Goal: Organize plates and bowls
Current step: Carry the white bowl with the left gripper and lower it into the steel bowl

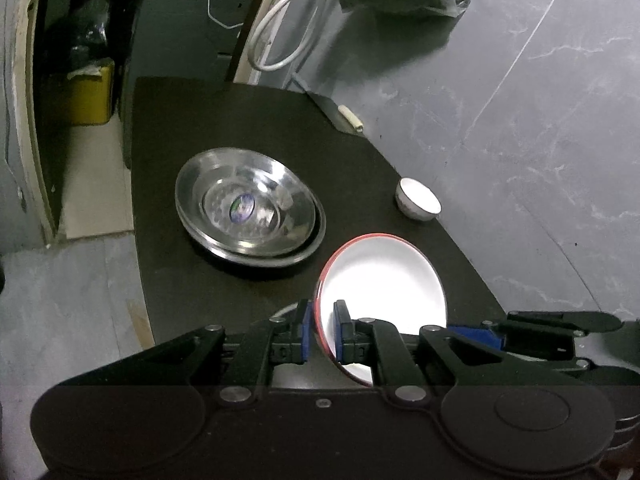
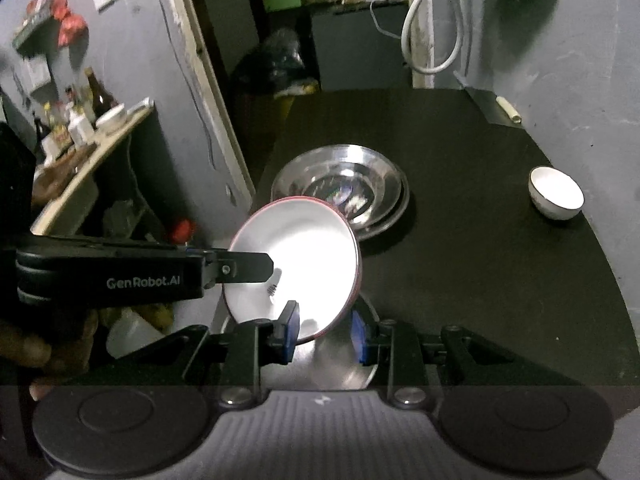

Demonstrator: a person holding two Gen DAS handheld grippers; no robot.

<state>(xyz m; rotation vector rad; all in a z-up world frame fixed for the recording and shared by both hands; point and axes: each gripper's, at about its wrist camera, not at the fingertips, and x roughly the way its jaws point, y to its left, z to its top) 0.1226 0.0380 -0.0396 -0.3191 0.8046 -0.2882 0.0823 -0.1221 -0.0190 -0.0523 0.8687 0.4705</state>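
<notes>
Left wrist view shows the left gripper (image 1: 320, 330) nearly shut, its blue pads pinching the near rim of a red-rimmed white plate (image 1: 384, 276). The plate is tilted up off the black table (image 1: 200, 300), its white face turned up and to the right of the gripper. Ahead of the gripper and to the left sits a stack of steel plates (image 1: 248, 216); ahead and to the right, well apart, a small white bowl (image 1: 418, 200) stands upright near the table's edge.

Right wrist view shows the right gripper (image 2: 324, 334) partly open. The lower edge of the held plate (image 2: 292, 268) dips between its blue pads, but I cannot tell whether either pad presses on it, and no grip shows. Below this gripper lies another steel dish (image 2: 348, 364), partly hidden.

My judgement: the coming move turns on the steel stack lying straight ahead of the held plate, just beyond its far rim in the right wrist view, so the left hand, which has the plate, is the one placed to carry it forward; whether it belongs on that stack is not shown.

Readable writing: "GenRobot.AI" on the side of the left gripper in the right wrist view. A coloured sticker in the top steel plate is too blurred to read.
</notes>
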